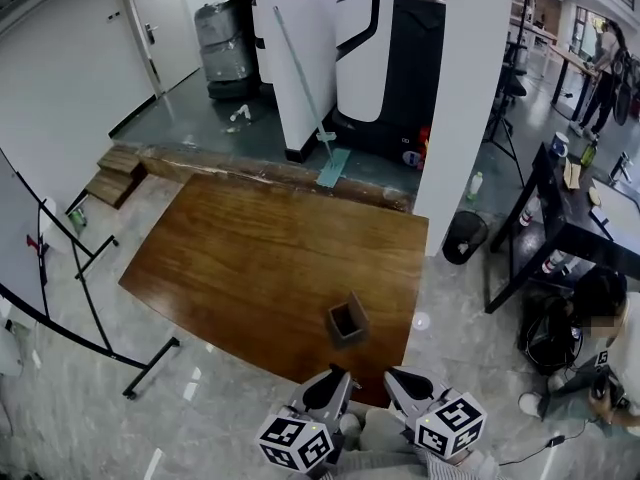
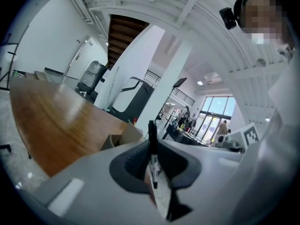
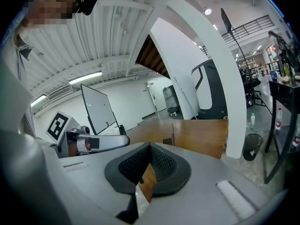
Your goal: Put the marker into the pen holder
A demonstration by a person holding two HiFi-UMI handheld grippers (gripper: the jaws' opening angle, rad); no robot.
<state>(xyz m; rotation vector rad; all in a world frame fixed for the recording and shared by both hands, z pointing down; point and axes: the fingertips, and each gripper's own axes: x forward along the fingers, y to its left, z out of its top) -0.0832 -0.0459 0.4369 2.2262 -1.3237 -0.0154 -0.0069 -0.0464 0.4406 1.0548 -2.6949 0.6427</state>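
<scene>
Black marker point(image 2: 152, 134) upright, pinched between pads of our left gripper point(image 1: 338, 376), dark end poking above jaws. We hold it at near edge of wooden table point(image 1: 250, 258). Brown pen holder point(image 1: 352, 332) stands on table just ahead of both grippers, apart from marker. Our right gripper point(image 1: 397, 378) beside left one, jaws pressed together, nothing between them.

Brown wood-grain table point(image 1: 250, 258); on it a tan pen holder point(image 1: 348, 321). Black-and-white marker point(image 2: 153, 149). Grey left hand-held gripper point(image 1: 333, 380) and right hand-held gripper point(image 1: 405, 383), their 2 cubes point(image 1: 296, 443) patterned in black-and-white squares.
</scene>
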